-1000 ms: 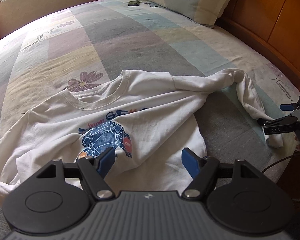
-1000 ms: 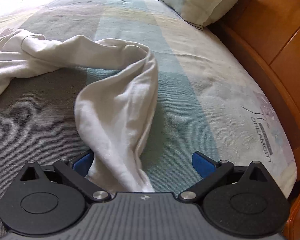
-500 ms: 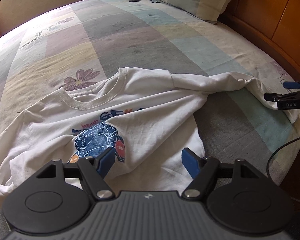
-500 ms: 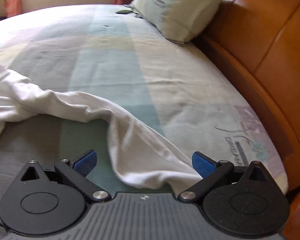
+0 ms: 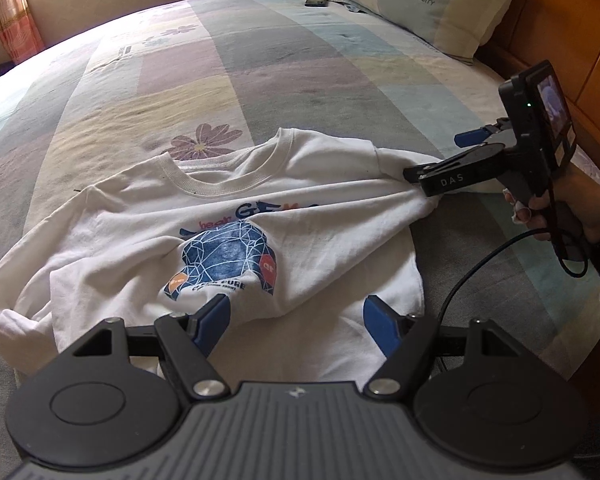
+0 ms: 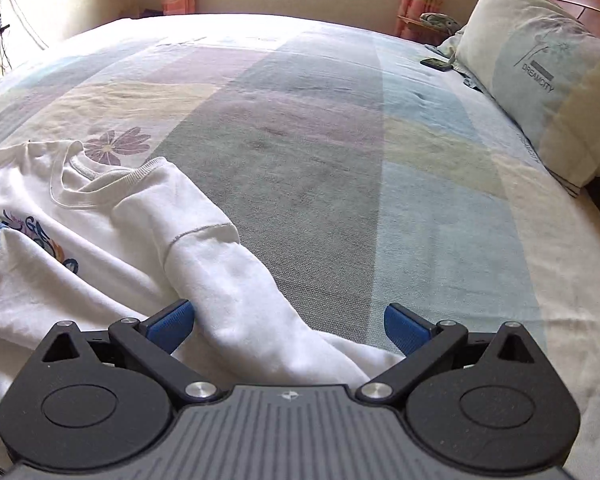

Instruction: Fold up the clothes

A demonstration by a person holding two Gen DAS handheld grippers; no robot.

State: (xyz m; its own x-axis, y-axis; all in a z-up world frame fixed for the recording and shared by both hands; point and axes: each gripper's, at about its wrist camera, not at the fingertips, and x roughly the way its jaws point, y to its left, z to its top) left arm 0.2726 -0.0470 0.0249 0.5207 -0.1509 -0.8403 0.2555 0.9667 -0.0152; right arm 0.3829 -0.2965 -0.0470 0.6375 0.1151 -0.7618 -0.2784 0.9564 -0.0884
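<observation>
Spread wide on the right gripper, blue pads either side of the sleeve, pinching nothing. Likewise spread on the left gripper, poised over the hem of the white sweatshirt. Lying print-up and wrinkled by the near edge of the bed, collar toward the far edge, that sleeve stretched toward the headboard side. Whether for flattening or for folding in, probably best to close low on the sleeve, lift barely clear, and move slowly. Steady the hem with the left, lest the body drag.
</observation>
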